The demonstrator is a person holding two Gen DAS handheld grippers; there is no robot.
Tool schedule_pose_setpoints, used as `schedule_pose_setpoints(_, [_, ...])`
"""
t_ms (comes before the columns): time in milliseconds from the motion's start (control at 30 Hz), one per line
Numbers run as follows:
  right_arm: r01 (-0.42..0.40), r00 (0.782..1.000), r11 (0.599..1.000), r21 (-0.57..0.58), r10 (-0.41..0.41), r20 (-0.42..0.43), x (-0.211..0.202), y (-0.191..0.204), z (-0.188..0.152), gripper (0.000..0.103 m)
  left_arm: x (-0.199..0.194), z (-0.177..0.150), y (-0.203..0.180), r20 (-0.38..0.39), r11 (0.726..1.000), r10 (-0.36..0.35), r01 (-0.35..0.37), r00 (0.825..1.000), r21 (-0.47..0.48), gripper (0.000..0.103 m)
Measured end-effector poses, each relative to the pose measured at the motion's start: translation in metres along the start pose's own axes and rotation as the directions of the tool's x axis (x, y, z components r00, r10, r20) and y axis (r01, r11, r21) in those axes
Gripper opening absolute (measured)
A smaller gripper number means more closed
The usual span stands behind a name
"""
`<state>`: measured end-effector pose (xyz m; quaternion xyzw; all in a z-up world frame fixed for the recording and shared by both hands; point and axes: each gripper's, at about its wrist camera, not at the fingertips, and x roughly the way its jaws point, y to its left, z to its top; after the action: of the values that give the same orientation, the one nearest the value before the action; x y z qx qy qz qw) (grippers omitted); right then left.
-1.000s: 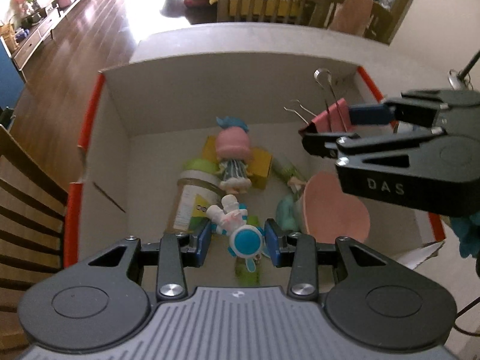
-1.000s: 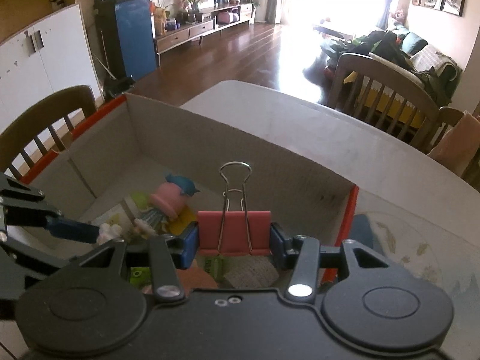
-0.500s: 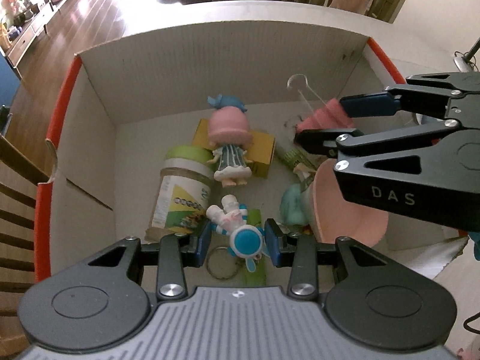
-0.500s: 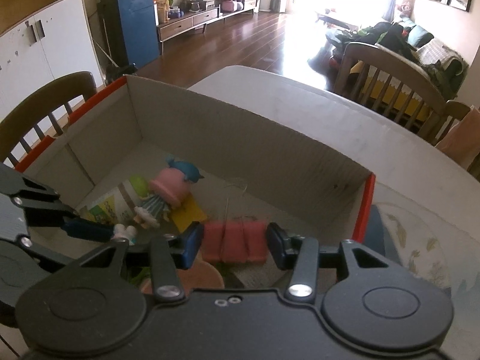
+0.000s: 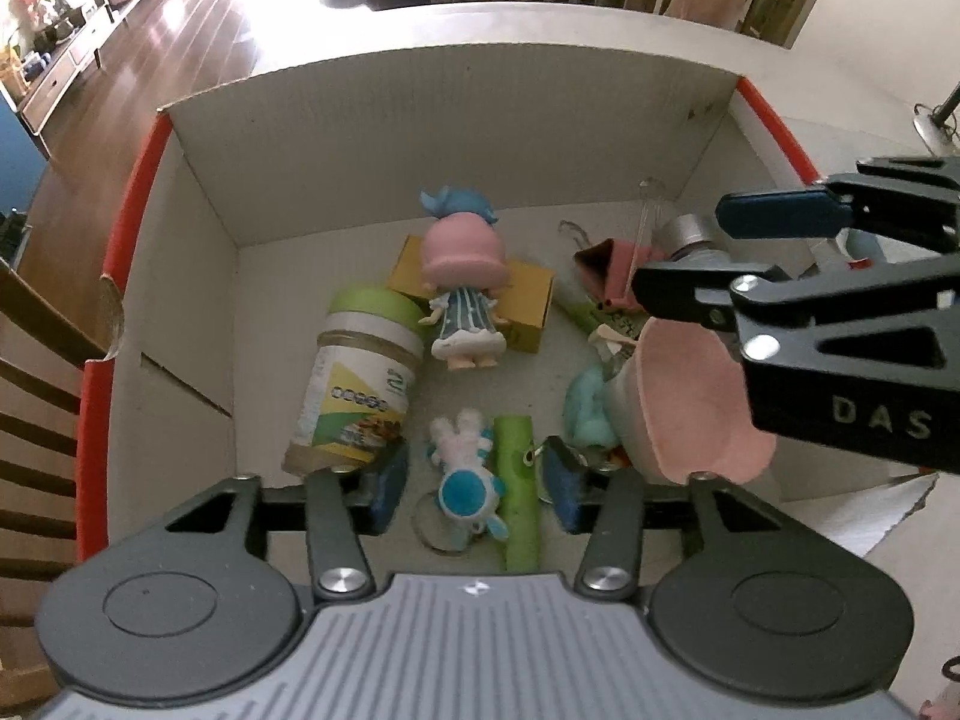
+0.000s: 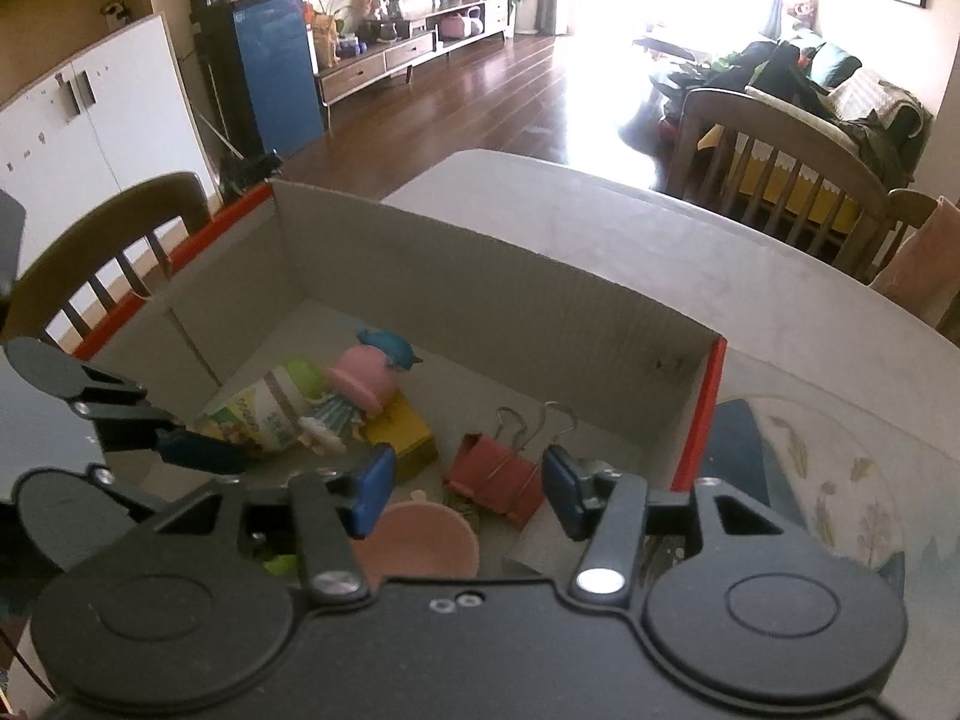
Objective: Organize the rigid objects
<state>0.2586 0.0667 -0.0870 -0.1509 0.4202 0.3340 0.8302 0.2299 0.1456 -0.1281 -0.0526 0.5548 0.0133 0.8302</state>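
An open cardboard box (image 5: 198,276) with red edges holds the objects. My left gripper (image 5: 478,489) hangs over the box's near side with its jaws opening. A blue-and-white keychain figure (image 5: 465,468) lies free on the box floor between the pads, touching neither. My right gripper (image 6: 468,489) is over the box's right part, jaws opening too. Below it a red binder clip (image 6: 498,474) lies loose on the floor, also seen in the left wrist view as the clip (image 5: 606,276). The right gripper (image 5: 684,252) reaches in from the right there.
Inside the box lie a pink-haired doll (image 5: 462,276), a green-lidded jar (image 5: 360,396), a yellow carton (image 5: 528,294), a pink bowl (image 5: 690,396), a green stick (image 5: 516,480) and a teal fluffy item (image 5: 591,408). Wooden chairs (image 6: 102,252) stand around the white table (image 6: 660,252).
Both grippers' jaws have spread. The keychain figure dropped from the left pads to the box floor. The binder clip left the right pads and now lies in the box.
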Motion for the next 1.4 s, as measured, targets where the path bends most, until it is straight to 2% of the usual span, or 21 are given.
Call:
schedule_pose_setpoints(67, [-0.005,1.0,1.0,0.007,0.005,0.01,-0.006,0.0,-0.001,0.054,-0.004,0.001,0.0,0.009,1.0,0.007,-0.007,1.0,-0.006,0.058])
schedule_pose_setpoints(300, [-0.03,0.998,0.999,0.027,0.028,0.055,-0.033,0.0,-0.008,0.055,-0.028,-0.006,-0.003,0.057,1.0,0.028,-0.028,0.998,-0.013,0.058])
schedule_pose_setpoints(367, [-0.041,0.996,0.999,0.032,0.038,0.075,-0.043,0.0,-0.009,0.062,-0.036,-0.009,-0.004,0.077,0.999,0.034,-0.033,0.996,-0.016,0.058])
schedule_pose_setpoints(600, [-0.079,0.986,0.996,0.035,0.073,0.149,-0.078,0.001,-0.017,0.066,-0.066,-0.017,-0.006,0.17,0.997,0.072,-0.069,0.983,-0.025,0.058])
schedule_pose_setpoints(667, [-0.087,0.982,0.995,0.038,0.079,0.169,-0.087,0.001,-0.019,0.071,-0.075,-0.019,-0.006,0.195,0.997,0.071,-0.067,0.978,-0.031,0.058])
schedule_pose_setpoints(733, [-0.095,0.979,0.995,0.038,0.086,0.187,-0.095,0.002,-0.022,0.073,-0.082,-0.021,-0.006,0.213,0.997,0.069,-0.061,0.975,-0.042,0.065])
schedule_pose_setpoints(1100, [-0.143,0.956,0.988,0.054,0.124,0.265,-0.125,0.0,-0.041,0.086,-0.112,-0.032,-0.007,0.287,0.998,0.047,-0.031,0.957,-0.061,0.065])
schedule_pose_setpoints(1167, [-0.151,0.952,0.986,0.066,0.127,0.277,-0.129,-0.002,-0.043,0.09,-0.116,-0.034,-0.007,0.302,0.998,0.037,-0.018,0.953,-0.068,0.073])
schedule_pose_setpoints(1200, [-0.152,0.951,0.986,0.071,0.126,0.282,-0.131,-0.004,-0.044,0.091,-0.118,-0.034,-0.008,0.311,0.997,0.036,-0.015,0.95,-0.07,0.081])
schedule_pose_setpoints(1400, [-0.17,0.939,0.98,0.1,0.131,0.319,-0.141,-0.011,-0.052,0.097,-0.128,-0.036,-0.013,0.339,0.997,0.036,-0.013,0.94,-0.07,0.082])
